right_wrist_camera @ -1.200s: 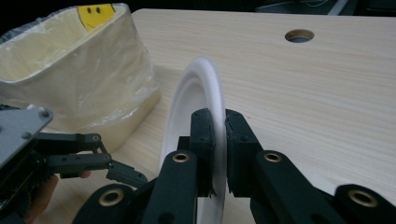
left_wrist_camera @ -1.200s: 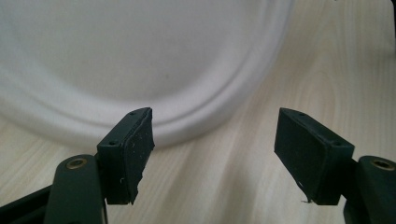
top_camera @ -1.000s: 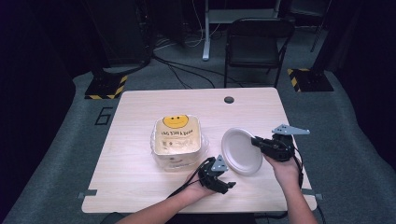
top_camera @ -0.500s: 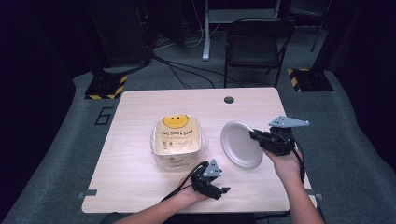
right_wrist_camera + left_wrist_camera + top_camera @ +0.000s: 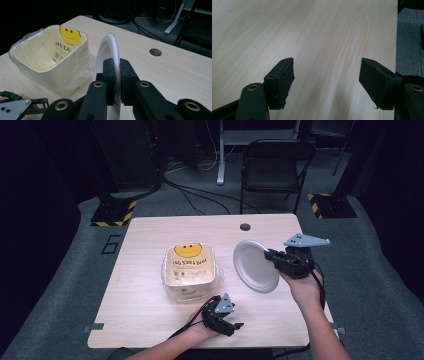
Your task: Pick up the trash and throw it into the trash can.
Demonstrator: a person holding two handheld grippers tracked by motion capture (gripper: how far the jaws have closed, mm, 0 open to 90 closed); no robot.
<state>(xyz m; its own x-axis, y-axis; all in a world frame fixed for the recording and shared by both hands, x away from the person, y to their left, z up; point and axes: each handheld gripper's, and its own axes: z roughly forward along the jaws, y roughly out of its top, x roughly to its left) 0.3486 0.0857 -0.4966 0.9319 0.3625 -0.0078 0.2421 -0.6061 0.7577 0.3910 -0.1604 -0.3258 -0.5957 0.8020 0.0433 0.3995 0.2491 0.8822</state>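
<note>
The right gripper (image 5: 274, 256) is clamped on the rim of a white paper plate (image 5: 254, 266), both jaws pressed flat against the edge, as the right gripper view shows plainly (image 5: 115, 75). The plate (image 5: 110, 57) is held off the table (image 5: 150, 305) and tipped nearly on edge, its face turned toward the bin (image 5: 190, 270).

The bin, a cream tub lined with a clear plastic bag, stands just to the left of the plate in the high view, a little nearer the table's middle. Plate and bin are near but apart. From the right gripper's camera the bin (image 5: 50, 62) lies ahead and to the left, mouth open upward. So what comes next, I'd judge, turns on carrying the plate leftward over that mouth and letting it go edge-first. The plate looks about as wide as the opening, so staying tilted should help it drop in.

The left gripper (image 5: 231, 326) rests low near the table's front edge, in front of the bin, jaws spread wide with nothing between them; its own view (image 5: 327, 75) looks over bare wood. It is nearer the bin's front side, but the plate is the right hand's business.

A yellow smiley-face sticker (image 5: 69, 34) sits on the bin's far inner wall, with dark print and a small code patch below it. The letters are too blurred to read. A large "6" (image 5: 111, 244) is marked on the floor left of the table.
</note>
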